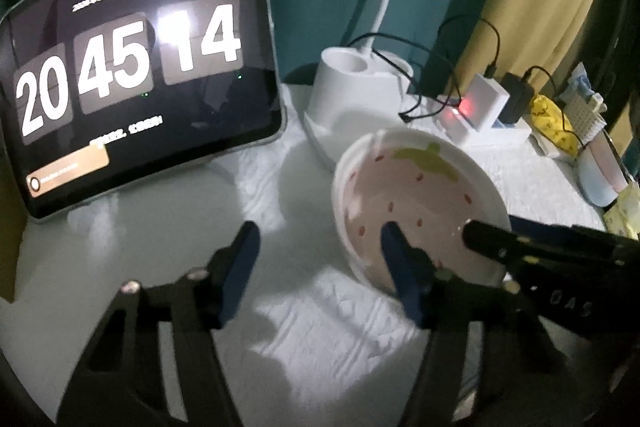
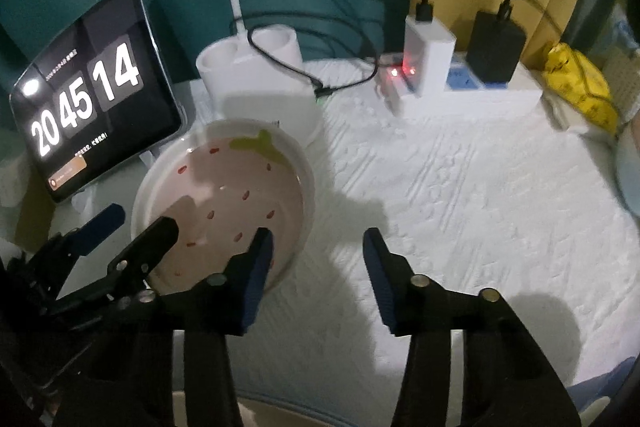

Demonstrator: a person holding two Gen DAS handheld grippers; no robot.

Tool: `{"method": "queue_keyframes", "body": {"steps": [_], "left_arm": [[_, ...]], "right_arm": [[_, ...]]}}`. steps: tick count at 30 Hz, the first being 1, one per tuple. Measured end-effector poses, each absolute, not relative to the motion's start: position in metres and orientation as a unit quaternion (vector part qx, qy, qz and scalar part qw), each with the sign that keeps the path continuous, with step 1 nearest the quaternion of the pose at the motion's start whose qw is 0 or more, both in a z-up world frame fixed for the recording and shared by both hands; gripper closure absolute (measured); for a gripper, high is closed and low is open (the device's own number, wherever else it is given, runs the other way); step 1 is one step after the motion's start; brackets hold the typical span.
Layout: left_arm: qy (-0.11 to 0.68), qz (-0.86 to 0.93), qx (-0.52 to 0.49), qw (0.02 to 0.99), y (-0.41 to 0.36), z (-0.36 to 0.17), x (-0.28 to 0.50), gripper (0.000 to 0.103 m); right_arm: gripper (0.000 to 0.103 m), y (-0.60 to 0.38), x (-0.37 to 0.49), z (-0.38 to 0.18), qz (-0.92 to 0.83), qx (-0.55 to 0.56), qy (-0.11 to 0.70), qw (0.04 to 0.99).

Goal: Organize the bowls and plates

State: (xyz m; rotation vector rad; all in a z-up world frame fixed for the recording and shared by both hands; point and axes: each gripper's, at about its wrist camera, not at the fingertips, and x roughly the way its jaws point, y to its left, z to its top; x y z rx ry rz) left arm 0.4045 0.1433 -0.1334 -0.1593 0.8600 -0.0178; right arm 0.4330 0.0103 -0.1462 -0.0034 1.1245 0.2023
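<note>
A white plate with a pink strawberry pattern [image 1: 416, 199] lies on the white table cover; it also shows in the right wrist view [image 2: 236, 187]. My left gripper [image 1: 318, 247] is open, its right finger over the plate's near part and its left finger over the bare cover left of the plate. My right gripper [image 2: 318, 247] is open, its left finger over the plate's near right edge and its right finger over the cover. Each gripper shows in the other's view, at the plate's side. Neither holds anything.
A tablet showing a clock [image 1: 132, 87] leans at the back left. A white lamp base [image 2: 256, 75] stands behind the plate. A power strip with chargers and cables [image 2: 460, 83] lies at the back right, beside a yellow bag [image 2: 580, 87]. A pale blue bowl [image 1: 600, 183] sits at the right.
</note>
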Motion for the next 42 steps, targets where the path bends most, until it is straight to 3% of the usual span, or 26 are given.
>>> {"method": "queue_keyframes", "body": {"steps": [4,13,25,42], "left_arm": [[0.416,-0.012,-0.071,0.907,0.139,-0.134,0.41,0.063],[0.43,-0.036,-0.053,0.901,0.127,-0.143,0.416,0.087],[0.409,-0.045,-0.045,0.91,0.125,-0.139,0.409,0.088],[0.363,-0.045,-0.032,0.93,0.12,-0.098,0.371,0.088]], "right_arm": [[0.063,0.013,0.436,-0.151,0.1,0.003,0.533,0.84],[0.085,0.022,0.444,-0.171,0.116,0.019,0.553,0.825],[0.09,0.024,0.437,-0.164,0.105,0.019,0.535,0.838],[0.09,0.013,0.406,-0.114,0.112,0.023,0.487,0.866]]}}
